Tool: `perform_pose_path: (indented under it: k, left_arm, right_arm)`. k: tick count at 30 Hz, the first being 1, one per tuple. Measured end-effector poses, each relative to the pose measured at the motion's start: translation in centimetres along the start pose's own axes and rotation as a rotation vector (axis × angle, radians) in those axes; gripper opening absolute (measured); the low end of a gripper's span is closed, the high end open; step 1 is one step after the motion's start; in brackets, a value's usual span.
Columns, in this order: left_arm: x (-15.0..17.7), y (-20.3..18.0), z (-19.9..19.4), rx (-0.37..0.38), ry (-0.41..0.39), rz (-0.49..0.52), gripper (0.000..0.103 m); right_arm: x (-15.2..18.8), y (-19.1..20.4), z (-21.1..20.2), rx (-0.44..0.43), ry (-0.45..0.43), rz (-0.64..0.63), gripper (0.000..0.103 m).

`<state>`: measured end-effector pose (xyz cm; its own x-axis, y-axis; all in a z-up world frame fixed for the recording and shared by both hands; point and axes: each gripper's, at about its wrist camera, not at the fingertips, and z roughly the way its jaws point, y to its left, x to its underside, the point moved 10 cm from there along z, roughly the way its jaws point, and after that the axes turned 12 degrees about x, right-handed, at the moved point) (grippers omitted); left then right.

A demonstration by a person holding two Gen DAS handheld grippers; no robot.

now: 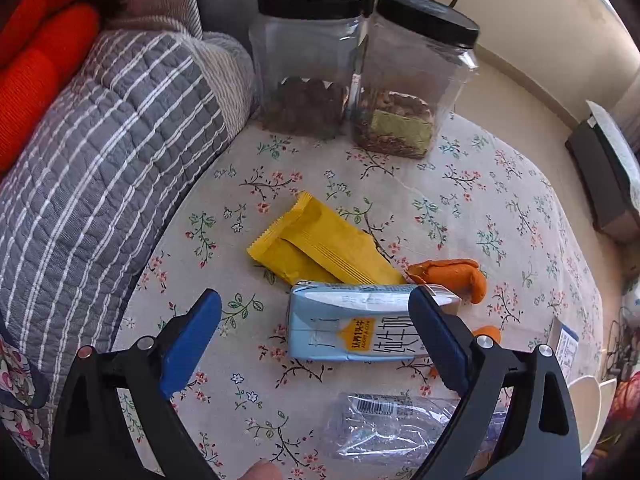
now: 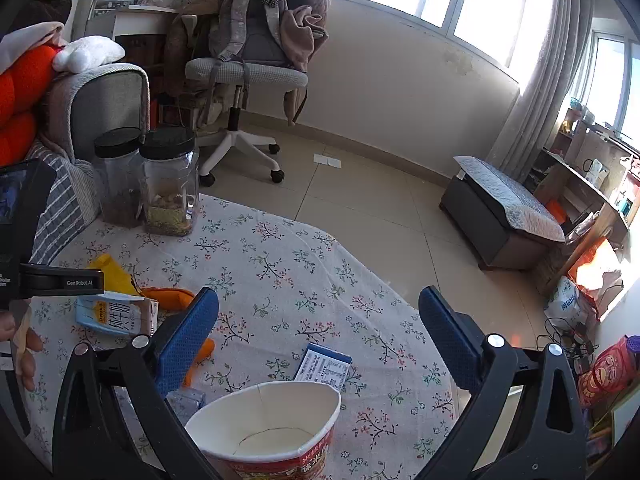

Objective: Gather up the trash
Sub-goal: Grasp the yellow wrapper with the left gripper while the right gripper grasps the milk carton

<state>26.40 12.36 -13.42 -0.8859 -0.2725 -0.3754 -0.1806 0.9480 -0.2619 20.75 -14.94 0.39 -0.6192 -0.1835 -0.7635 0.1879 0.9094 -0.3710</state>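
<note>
A light blue milk carton (image 1: 352, 324) lies flat on the floral tablecloth (image 1: 460, 216). My left gripper (image 1: 316, 332) hangs open just above and around it, the right finger overlapping its right end. Beyond the carton lie two yellow wrappers (image 1: 320, 244) and orange peel (image 1: 452, 276). A clear plastic wrapper (image 1: 392, 424) lies nearer me. In the right wrist view my right gripper (image 2: 320, 336) is open over the table, with an empty paper noodle cup (image 2: 272, 432) below it and a small blue packet (image 2: 324, 368) behind the cup. The milk carton (image 2: 116, 316) shows at the left.
Two clear jars with black lids (image 1: 360, 68) stand at the table's far edge. A grey striped quilted sofa arm (image 1: 92, 184) borders the left side. An office chair (image 2: 244, 76), a low bench (image 2: 504, 216) and bags by a shelf (image 2: 600, 364) stand on the floor beyond.
</note>
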Motion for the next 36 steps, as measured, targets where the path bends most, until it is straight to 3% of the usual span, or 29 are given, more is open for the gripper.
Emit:
perform_pose_path:
  k: [6,15,18,19,22,24,31,36]
  left_arm:
    - [0.0,3.1,4.4,0.085,0.122,-0.185,0.09]
    - [-1.8,2.0,7.6,0.199,0.134,-0.309,0.085]
    - [-2.4,1.4,7.7,0.184,0.111,-0.273,0.063]
    - [-2.4,1.0,7.8,0.191,0.111,-0.258,0.048]
    - [-2.6,0.0,7.9,0.23,0.115,-0.237,0.039]
    - [-3.3,-0.4,7.3,0.244,0.086,-0.227,0.009]
    - [-6.3,-1.4,2.0,0.285,-0.069,-0.173,0.004]
    - [-8.4,-0.8,-3.6,0.23,-0.223,-0.099,0.004]
  right_arm:
    - [-1.1,3.3,1.8,-0.053,0.039,-0.11,0.096]
    - [-0.5,7.0,4.0,-0.119,0.091,-0.231,0.096]
    - [-0.4,8.0,4.6,-0.134,0.102,-0.3,0.096]
    - [-0.4,8.2,4.8,-0.141,0.115,-0.313,0.096]
    - [-0.6,8.9,5.0,-0.181,0.137,-0.331,0.096]
    - [-0.6,9.5,5.0,-0.209,0.146,-0.363,0.096]
    - [-0.4,11.8,4.6,-0.299,0.165,-0.496,0.096]
    - [0.6,15.0,3.2,-0.424,0.175,-0.605,0.096]
